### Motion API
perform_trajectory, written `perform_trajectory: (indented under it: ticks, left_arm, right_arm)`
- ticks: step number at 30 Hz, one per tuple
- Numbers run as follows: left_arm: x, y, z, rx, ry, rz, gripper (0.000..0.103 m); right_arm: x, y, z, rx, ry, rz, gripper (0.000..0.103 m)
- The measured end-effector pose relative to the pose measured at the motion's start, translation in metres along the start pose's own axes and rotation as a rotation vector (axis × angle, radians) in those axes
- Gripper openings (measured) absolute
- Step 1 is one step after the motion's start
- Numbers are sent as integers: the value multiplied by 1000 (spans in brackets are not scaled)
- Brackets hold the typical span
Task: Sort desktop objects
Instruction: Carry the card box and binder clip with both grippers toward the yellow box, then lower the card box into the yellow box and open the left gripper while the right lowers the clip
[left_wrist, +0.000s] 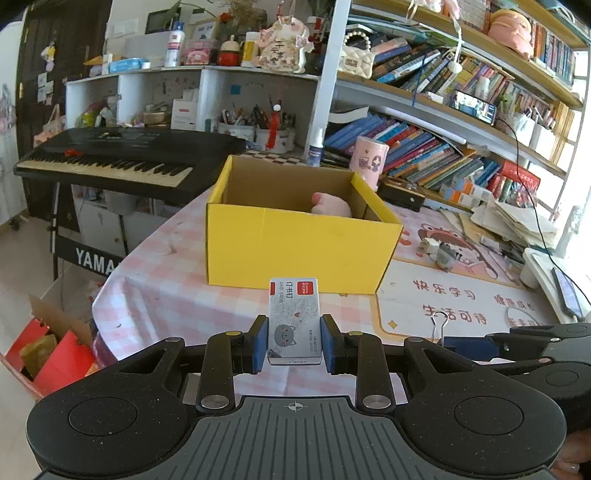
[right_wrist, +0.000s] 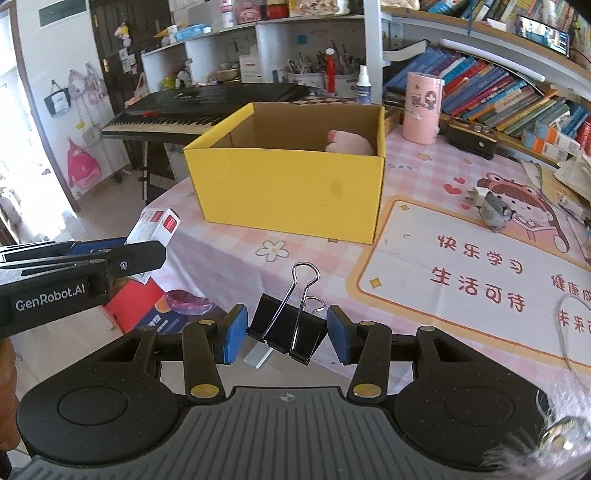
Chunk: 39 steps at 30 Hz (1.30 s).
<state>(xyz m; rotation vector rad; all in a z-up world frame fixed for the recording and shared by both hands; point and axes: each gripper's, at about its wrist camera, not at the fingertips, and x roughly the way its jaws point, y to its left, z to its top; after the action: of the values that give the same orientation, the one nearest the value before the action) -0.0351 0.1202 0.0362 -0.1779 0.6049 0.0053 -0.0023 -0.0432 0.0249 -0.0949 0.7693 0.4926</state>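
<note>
A yellow box (left_wrist: 303, 251) is sitting open on the pink checked table (left_wrist: 166, 291), seemingly awaiting the staple box (left_wrist: 294, 321) marked "24/6" that the left gripper (left_wrist: 294, 345) is pinching, while the right gripper (right_wrist: 286, 334) is straddling, half-open, a black binder clip (right_wrist: 286, 330).

We find the table (right_wrist: 229, 236) covered by a pink-and-white checked cloth, with a printed cartoon mat (right_wrist: 461, 258) laid on its right side. An open yellow cardboard box (right_wrist: 288, 188) stands on the cloth at centre, and far right of it a pink cylindrical container (right_wrist: 423, 107) stands upright. A white charger plug (right_wrist: 474, 197) and a small grey item (right_wrist: 495, 212) lie touching on the mat, right of the box.
</note>
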Motion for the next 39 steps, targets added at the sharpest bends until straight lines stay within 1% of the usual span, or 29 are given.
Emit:
perform_trajectory:
  ticks: [11,16,19,24,30,39]
  left_arm:
    - [6,3,5,-10,-5,9,28]
    - [13,0,15,-2,-28,14,28]
    - [20,-3,25,12,-51,23,28]
    - [36,-9,45,29,-88,39,28]
    - [62,-18,72,61,-123,62,28]
    - [105,-25,106,59,-141,104,28]
  right_arm:
    - [6,2,7,-27,6,10,44]
    - [13,-3,14,-28,2,15,44]
    - [17,-9,23,-18,-26,15,44]
    - [22,-23,48,-19,-104,4,44]
    - [32,-40,88,-31,-191,15,44]
    - [60,-68,139,-33,-233,46,44]
